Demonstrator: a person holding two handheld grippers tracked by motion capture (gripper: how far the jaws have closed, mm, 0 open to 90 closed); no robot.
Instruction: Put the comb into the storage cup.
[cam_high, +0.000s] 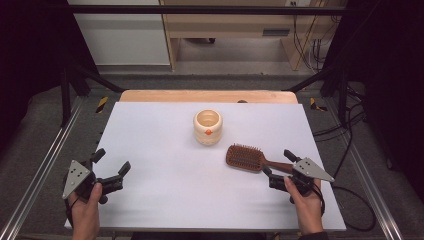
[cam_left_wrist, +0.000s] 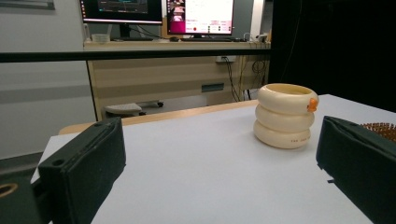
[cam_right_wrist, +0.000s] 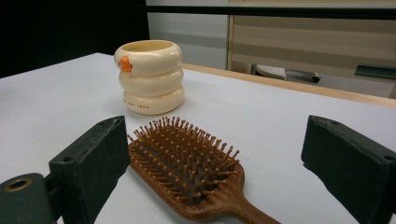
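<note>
A cream ribbed cup (cam_high: 208, 127) with a small orange knob stands upright mid-table. To its right lies a brown wooden hairbrush (cam_high: 245, 158), bristles up, handle toward my right gripper (cam_high: 278, 163). That gripper stands open on the table; the brush handle runs between its jaws without being pressed. In the right gripper view the hairbrush (cam_right_wrist: 189, 163) lies between the jaws, with the cup (cam_right_wrist: 149, 77) behind it. My left gripper (cam_high: 111, 160) rests open at the table's left front with nothing between its jaws. The left gripper view shows the cup (cam_left_wrist: 285, 115) ahead to the right.
The white table top (cam_high: 165, 175) has a wooden strip (cam_high: 207, 96) along its far edge. Metal frame rails (cam_high: 35, 170) run along both sides. Cables (cam_high: 350, 125) trail on the floor at right. A desk with monitors (cam_left_wrist: 159, 11) stands beyond the table.
</note>
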